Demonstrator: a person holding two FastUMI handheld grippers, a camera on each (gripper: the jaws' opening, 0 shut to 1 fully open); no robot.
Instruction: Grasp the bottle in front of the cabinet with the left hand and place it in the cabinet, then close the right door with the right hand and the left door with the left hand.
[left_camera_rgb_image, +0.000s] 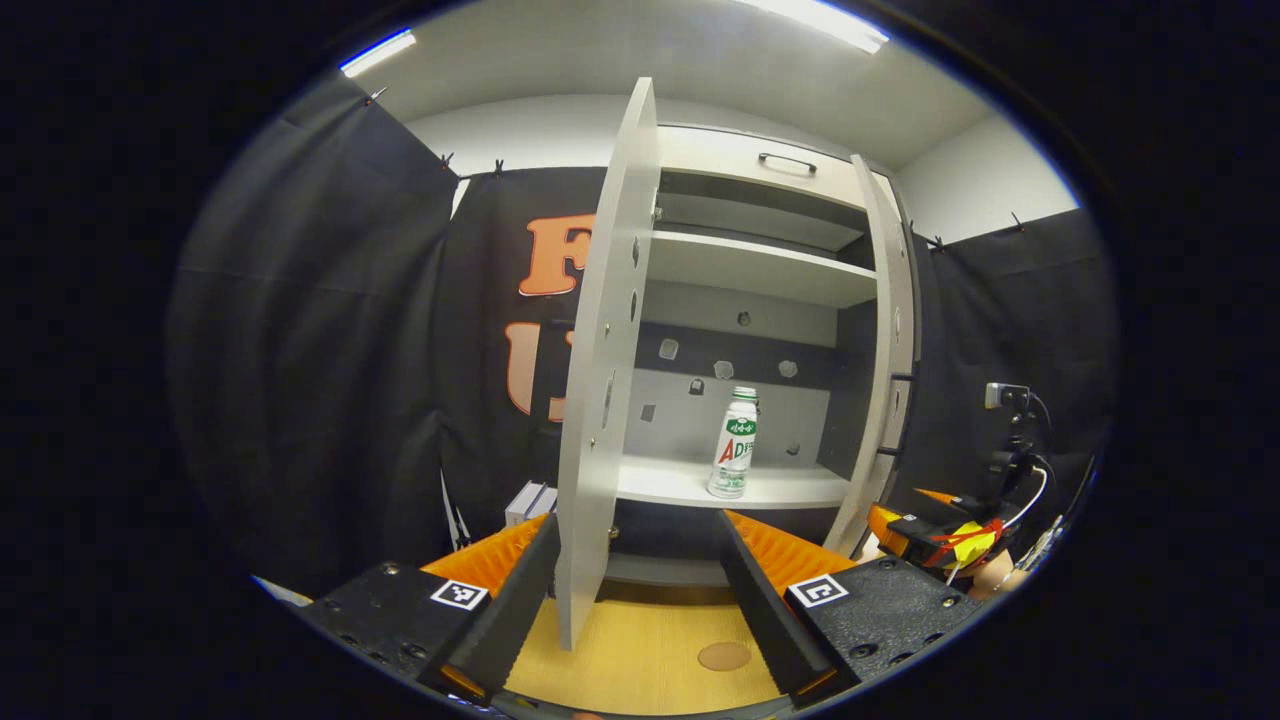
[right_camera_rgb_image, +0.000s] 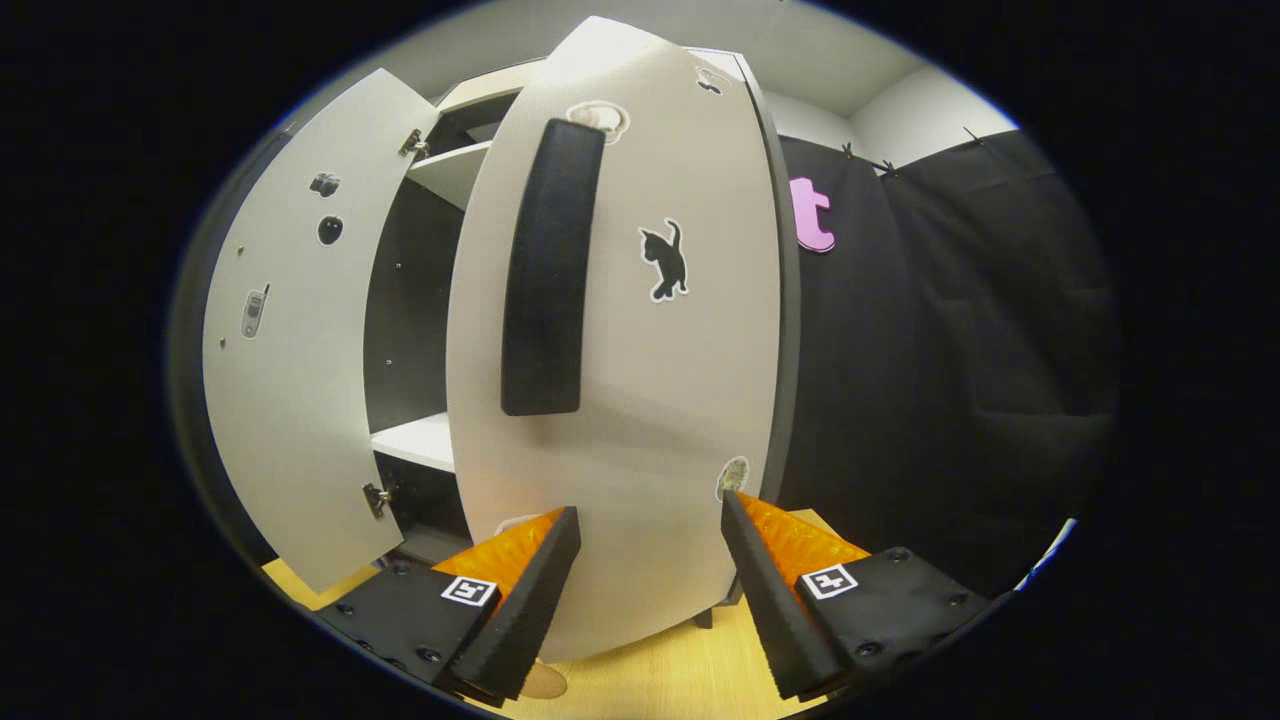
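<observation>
Black cloth walls close off the booth behind a pale cabinet (left_camera_rgb_image: 760, 270) that stands on a light wooden tabletop (left_camera_rgb_image: 650, 650).

In the left gripper view, starting at the left, the left tool (left_camera_rgb_image: 637, 560) is spread wide and holds nothing, with the edge of the left door (left_camera_rgb_image: 600, 380) standing between its fingers, swung well out. Further right, the bottle (left_camera_rgb_image: 735, 445) stands upright on the lower shelf (left_camera_rgb_image: 690, 482) inside the cabinet, so we judge the placing done. Past it the right door (left_camera_rgb_image: 890, 360) is seen nearly edge-on, and at the far right the other tool shows beside it.

In the right gripper view, the left door hangs open on the left, and the right tool (right_camera_rgb_image: 648, 560) is spread and empty, right up against the outer face of the right door (right_camera_rgb_image: 640, 400), below its dark handle (right_camera_rgb_image: 548, 270).

We take closing the right door as the step in hand. We should press flat on the panel near its free edge, push steadily along the hinge arc, and keep the fingers out of the closing gap. We should hold the left tool clear of the opening until this door seats.
</observation>
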